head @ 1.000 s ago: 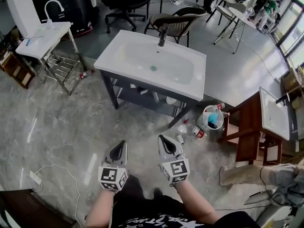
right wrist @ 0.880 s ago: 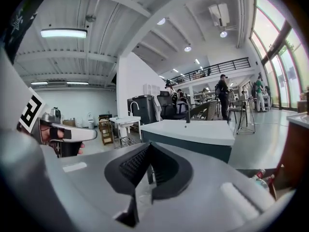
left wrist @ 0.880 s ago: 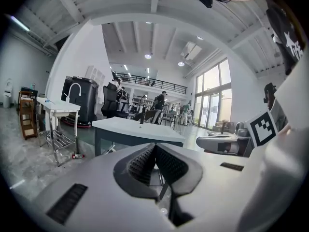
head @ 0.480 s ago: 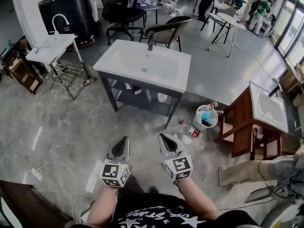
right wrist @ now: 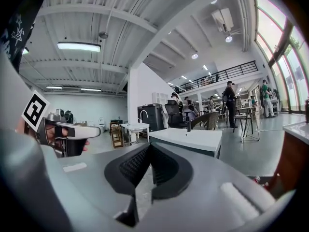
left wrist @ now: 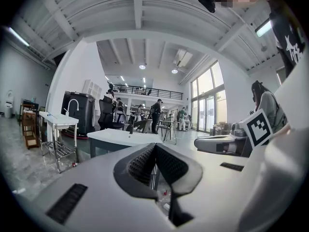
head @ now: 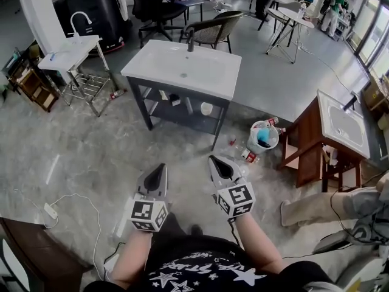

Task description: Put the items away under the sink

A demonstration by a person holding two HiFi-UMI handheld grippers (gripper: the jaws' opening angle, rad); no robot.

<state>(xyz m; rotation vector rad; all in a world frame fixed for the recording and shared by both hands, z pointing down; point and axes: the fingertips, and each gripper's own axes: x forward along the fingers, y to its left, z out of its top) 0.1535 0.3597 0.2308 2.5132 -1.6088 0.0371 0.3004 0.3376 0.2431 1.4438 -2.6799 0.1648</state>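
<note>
The white sink (head: 149, 72) stands far centre on a dark frame, with an open shelf (head: 182, 117) under its basin. On that shelf lie a white container (head: 207, 108) and a small dark item (head: 172, 100). Right of the frame a white bucket (head: 258, 146) stands on the floor. The left gripper (head: 159, 169) and right gripper (head: 214, 161) are held side by side near the person, well apart from the sink. Each has its fingers pressed together with nothing between them. A few small bottles (head: 248, 156) lie loose on the floor just beside the bucket's near left.

So some items lie stowed and some do not, and the loose bottles look like the work left. To take one well:
- Spread the fingers before reaching.
- Come in low.
- Close across the bottle's body, not its cap, since a lying bottle may roll.
- Set it on a bare stretch of shelf, clear of the frame's legs.
</note>
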